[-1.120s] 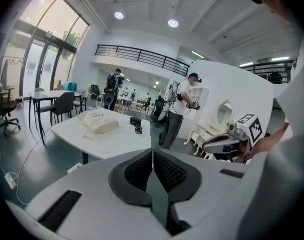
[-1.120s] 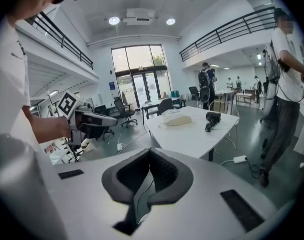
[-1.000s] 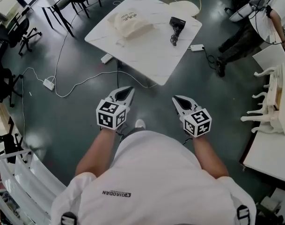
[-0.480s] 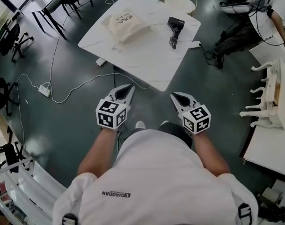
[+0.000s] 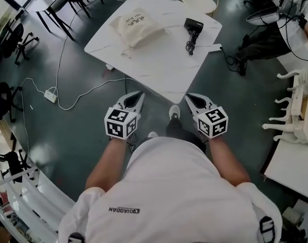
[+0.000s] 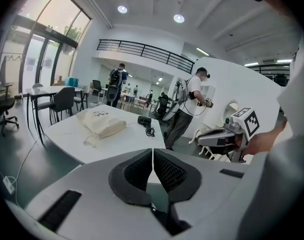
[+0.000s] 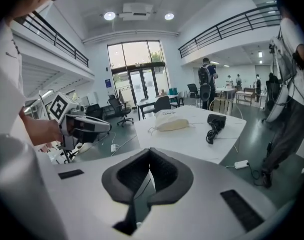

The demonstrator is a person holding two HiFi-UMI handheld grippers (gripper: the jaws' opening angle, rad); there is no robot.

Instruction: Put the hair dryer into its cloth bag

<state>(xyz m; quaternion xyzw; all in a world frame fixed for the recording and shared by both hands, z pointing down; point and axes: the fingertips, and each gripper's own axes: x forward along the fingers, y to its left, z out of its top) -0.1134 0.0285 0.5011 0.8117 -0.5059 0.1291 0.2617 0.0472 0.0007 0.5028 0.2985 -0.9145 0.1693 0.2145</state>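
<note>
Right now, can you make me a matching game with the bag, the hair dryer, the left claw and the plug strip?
Things:
1. cloth bag
2. hair dryer
3. left claw
4. power strip

Descriptions:
A. lies on the floor
B. black
C. shut, holding nothing
D. cream, with dark print

Pairs: 1-D, 2-B, 3-C, 4-A.

A: How many tables are there?
B: One white table (image 5: 159,65), and on it one cloth bag (image 5: 136,28) and one hair dryer (image 5: 192,28).
A: And grippers?
B: Two: one left gripper (image 5: 139,94), one right gripper (image 5: 189,97).
</note>
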